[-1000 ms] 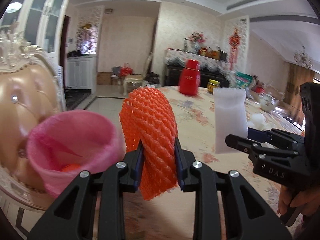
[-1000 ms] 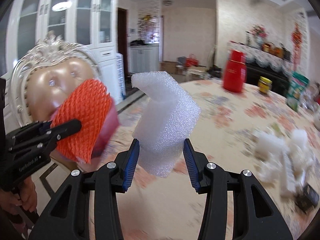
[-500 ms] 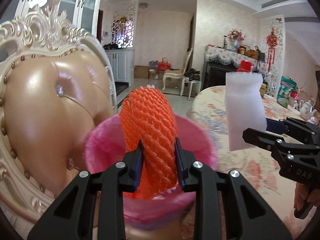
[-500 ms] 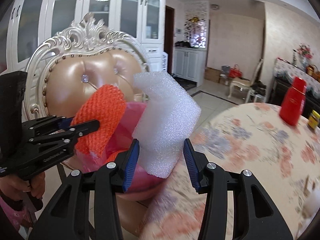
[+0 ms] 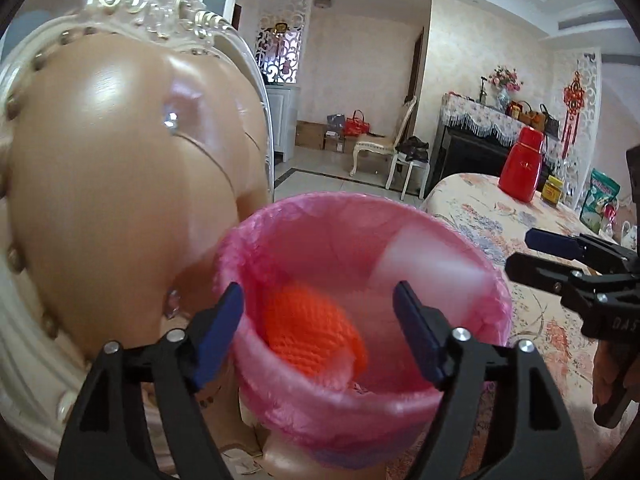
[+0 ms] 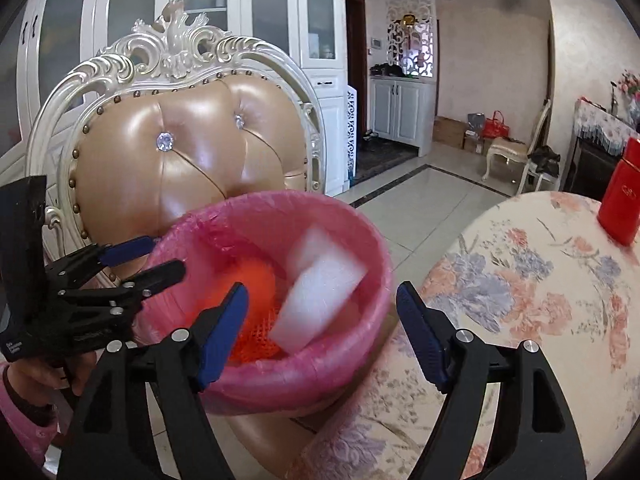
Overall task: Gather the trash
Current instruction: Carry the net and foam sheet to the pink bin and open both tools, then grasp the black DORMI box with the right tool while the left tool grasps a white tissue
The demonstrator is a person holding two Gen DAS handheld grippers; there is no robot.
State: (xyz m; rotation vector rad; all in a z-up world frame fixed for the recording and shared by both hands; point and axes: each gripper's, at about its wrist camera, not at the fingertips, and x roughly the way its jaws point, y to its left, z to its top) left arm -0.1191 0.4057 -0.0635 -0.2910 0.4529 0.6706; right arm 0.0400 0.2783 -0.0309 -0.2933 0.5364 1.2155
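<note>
One bin (image 6: 376, 248), one orange net (image 6: 260, 280), one foam block (image 6: 320, 300) (both inside), two chairs (image 6: 192, 152)

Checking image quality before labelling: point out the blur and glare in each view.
Left wrist: white foam and orange net in the pink-lined bin are motion-smeared; glare on the chair back. Right wrist: foam sharper, net blurred, red bottle soft, fisheye bends edges.

Bright daylight, fisheye-warped edges, slight motion blur
</note>
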